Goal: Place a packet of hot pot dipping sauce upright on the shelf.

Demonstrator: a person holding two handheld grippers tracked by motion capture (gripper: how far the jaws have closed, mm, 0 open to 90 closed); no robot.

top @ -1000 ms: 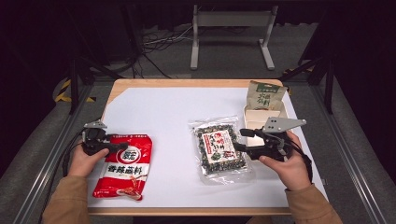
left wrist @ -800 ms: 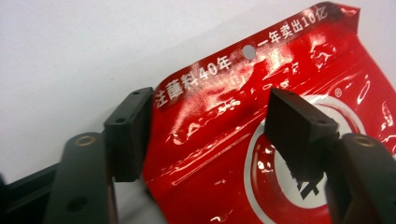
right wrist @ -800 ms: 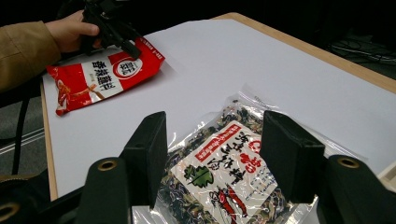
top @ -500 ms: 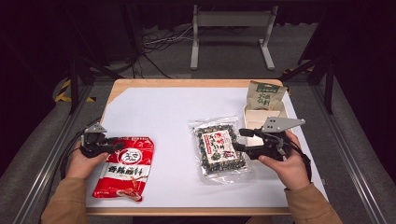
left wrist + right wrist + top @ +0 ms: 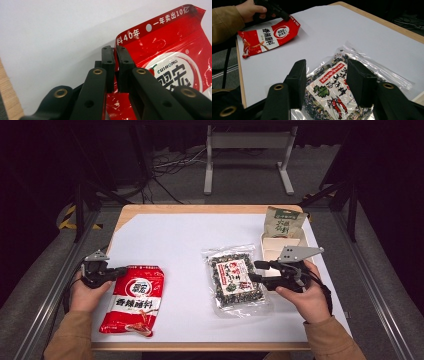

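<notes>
Two bags lie on the white table (image 5: 190,240), each with a gripper at it. Far left of the box (image 5: 280,247), the left gripper (image 5: 120,270) is clenched on the red bag's (image 5: 132,302) top corner. Just left of the box, the right gripper (image 5: 256,271) has its jaws just closing, still apart, astride the clear bag's (image 5: 234,279) edge. Grasping seems the step in hand; next, the right jaws must pinch before any lift.
</notes>
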